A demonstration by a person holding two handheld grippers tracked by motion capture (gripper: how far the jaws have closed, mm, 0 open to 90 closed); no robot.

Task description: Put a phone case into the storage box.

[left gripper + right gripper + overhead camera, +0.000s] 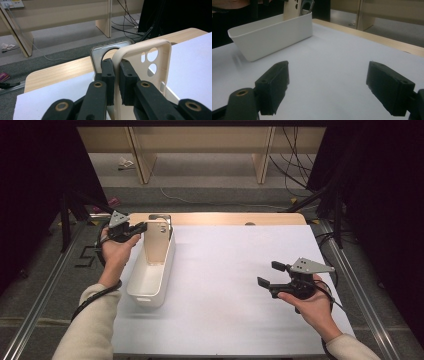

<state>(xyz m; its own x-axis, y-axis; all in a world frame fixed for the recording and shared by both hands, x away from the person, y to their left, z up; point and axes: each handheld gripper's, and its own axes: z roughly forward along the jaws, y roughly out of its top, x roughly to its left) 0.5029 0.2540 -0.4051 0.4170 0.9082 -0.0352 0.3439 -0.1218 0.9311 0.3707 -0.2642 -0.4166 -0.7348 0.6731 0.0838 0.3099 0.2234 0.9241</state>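
Left gripper [142,226] at the table's far left, about 10 o'clock in the high view. Its fingers [126,82] pinch the side rim of a cream phone case [140,72]; one pad sits inside the case, the other outside. Case stands upright on end in the far end of a white tub [150,280], camera cut-outs at the top. Just behind the case, a second, grey-rimmed case [100,51] also stands in the tub, close against the first; whether they touch I cannot tell.

Left hand [117,247] comes up from 7 o'clock beside the tub, forearm in a cream sleeve, gripper pointing toward 3 o'clock across the tub's rim.

Right gripper [270,275] at about 4 o'clock, well apart from the tub. Fingers [273,83] spread wide, nothing between them, above the bare white table [225,270]. Right hand [307,300] enters from 5 o'clock, gripper aimed toward 9 o'clock, at the tub.
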